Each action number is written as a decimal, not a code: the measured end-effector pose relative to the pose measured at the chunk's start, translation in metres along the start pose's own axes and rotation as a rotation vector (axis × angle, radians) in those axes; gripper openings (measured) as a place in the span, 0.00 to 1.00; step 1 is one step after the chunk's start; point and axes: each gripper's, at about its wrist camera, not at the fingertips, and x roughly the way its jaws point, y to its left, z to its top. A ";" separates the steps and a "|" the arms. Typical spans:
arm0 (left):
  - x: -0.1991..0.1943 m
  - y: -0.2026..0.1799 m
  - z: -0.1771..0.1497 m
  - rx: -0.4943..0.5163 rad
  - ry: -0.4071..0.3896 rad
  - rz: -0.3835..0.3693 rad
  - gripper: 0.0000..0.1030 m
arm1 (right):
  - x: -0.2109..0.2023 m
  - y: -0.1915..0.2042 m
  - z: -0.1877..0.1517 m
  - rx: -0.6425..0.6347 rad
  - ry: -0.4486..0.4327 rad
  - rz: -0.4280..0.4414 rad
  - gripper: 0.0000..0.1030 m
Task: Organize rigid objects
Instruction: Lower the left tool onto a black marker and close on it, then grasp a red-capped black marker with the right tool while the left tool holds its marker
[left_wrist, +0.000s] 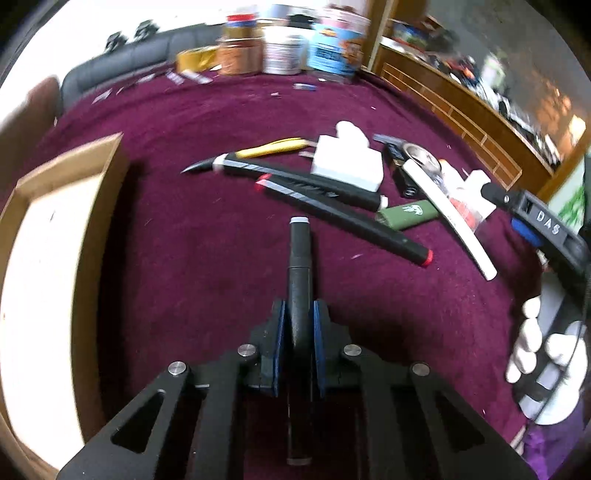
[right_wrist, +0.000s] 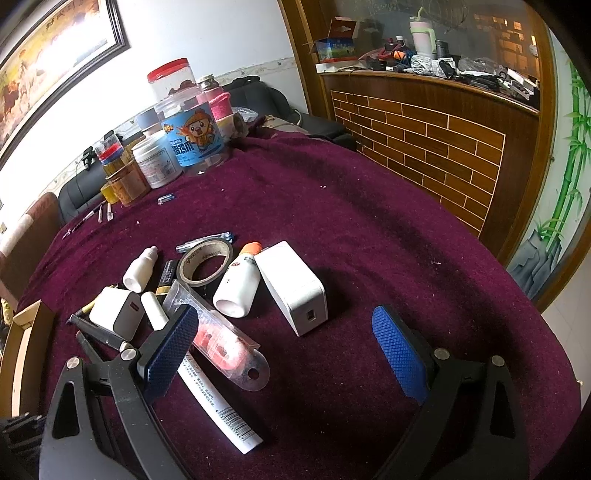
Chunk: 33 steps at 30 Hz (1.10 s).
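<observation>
The left tool (left_wrist: 300, 332) clamps a black marker (left_wrist: 300, 258) above the maroon tabletop (left_wrist: 207, 229), beside a cardboard box (left_wrist: 55, 236) — the right tool (right_wrist: 288, 354) hangs wide open over scattered clutter, near a white charger (right_wrist: 291, 288).

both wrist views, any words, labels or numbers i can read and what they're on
"DAS": raised letters on the black right gripper, seen from the left wrist view.
Blue cartoon label on the clear plastic jar: Chinese characters, too small to read.
White tube with barcode: fine print, unreadable.
Beige tape roll: printed marks, blurred.
Green lighter: white emblem, no legible words.
</observation>
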 end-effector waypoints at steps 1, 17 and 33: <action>-0.003 0.006 -0.003 -0.020 0.002 -0.009 0.11 | 0.001 -0.001 0.000 0.005 0.003 0.000 0.93; -0.017 0.026 -0.020 -0.120 -0.087 -0.181 0.11 | -0.060 0.112 -0.007 -0.526 0.103 0.290 0.97; -0.114 0.072 -0.063 -0.184 -0.288 -0.279 0.11 | 0.034 0.188 -0.053 -0.729 0.409 0.292 0.44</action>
